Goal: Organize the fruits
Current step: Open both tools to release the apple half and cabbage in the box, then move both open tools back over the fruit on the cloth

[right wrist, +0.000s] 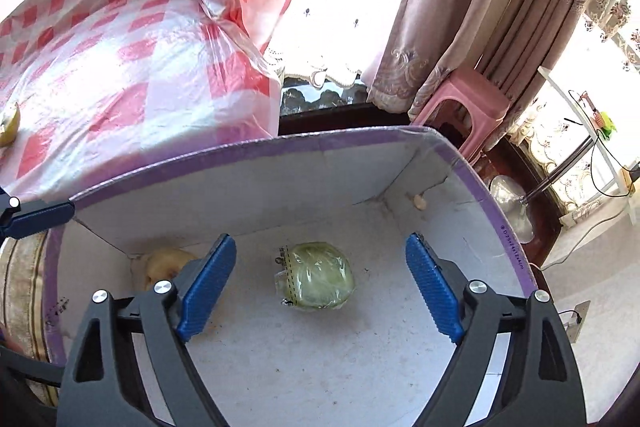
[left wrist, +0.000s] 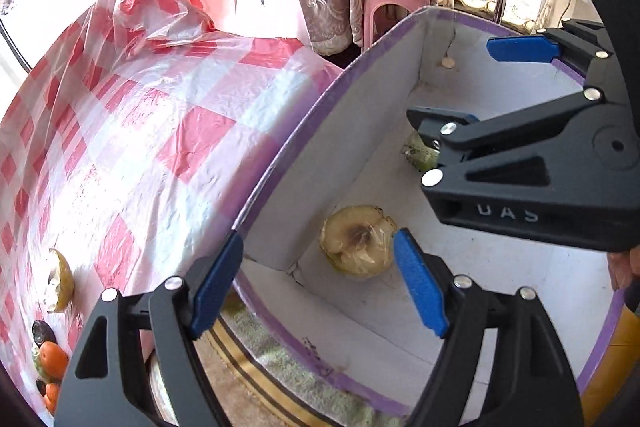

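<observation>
**A:** Your right gripper (right wrist: 316,283) is spread wide with nothing between its pads, hanging over the box (right wrist: 256,155). Your left gripper (left wrist: 318,285) is spread and empty too, straddling the box's near wall.

**B:** And the fruit?

**A:** The wrapped green fruit (right wrist: 318,277) lies on the box floor, right under your right gripper. The wrapped cut half (left wrist: 357,240) sits in the box's near corner, apart from it. More fruit waits outside the box on the checked cloth (left wrist: 160,131): another cut half (left wrist: 60,279) and some orange fruits (left wrist: 52,359).

**B:** So what should you do?

**A:** Probably lift straight up so the pads clear the box rim, then head for that fruit. The film wrap looks slippery, so close gently on the widest part.
</observation>
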Available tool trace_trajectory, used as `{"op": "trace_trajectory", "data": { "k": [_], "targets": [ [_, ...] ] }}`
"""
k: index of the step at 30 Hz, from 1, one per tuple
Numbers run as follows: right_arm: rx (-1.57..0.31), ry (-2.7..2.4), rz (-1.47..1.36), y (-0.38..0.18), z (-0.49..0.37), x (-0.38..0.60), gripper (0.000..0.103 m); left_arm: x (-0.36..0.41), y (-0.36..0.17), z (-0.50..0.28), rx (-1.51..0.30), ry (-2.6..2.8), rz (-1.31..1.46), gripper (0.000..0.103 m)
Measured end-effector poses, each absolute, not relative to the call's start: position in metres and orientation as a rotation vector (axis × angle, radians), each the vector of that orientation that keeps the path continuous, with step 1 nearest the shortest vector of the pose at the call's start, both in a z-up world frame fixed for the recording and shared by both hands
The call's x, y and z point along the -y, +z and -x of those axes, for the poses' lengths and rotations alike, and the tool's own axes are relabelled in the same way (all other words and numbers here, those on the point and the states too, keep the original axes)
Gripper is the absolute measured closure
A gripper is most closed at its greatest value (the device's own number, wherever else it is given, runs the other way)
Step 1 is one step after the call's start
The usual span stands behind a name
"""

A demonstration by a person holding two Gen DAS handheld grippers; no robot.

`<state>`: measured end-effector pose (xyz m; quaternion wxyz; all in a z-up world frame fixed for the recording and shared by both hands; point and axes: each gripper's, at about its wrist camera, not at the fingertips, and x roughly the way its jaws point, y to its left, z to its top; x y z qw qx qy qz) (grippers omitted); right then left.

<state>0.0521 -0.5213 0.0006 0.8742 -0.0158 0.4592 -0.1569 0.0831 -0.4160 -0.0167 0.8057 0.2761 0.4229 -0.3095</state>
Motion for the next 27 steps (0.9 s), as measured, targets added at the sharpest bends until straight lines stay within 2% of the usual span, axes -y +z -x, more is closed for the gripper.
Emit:
{"op": "trace_trajectory", "data": {
  "k": [3, 12, 27],
  "targets": [
    [-0.927, -0.315, 0.026, 0.016, -0.050, 0.514, 0.016, 0.400, -0.007, -0.078, -0.881, -0.640, -0.535, 0.020],
    [-0.861, -0.239, -0.009, 0.037, -0.043, 0.467, 0.016, 0.320, 0.023, -0.078, -0.871, -0.557, -0.349, 0.020],
    [-0.854, 0.053, -0.089, 0.034, -0.054, 0.340, 0.016, 0.135, 0.047, -0.074, -0.873, -0.362, -0.004, 0.020]
  ]
}}
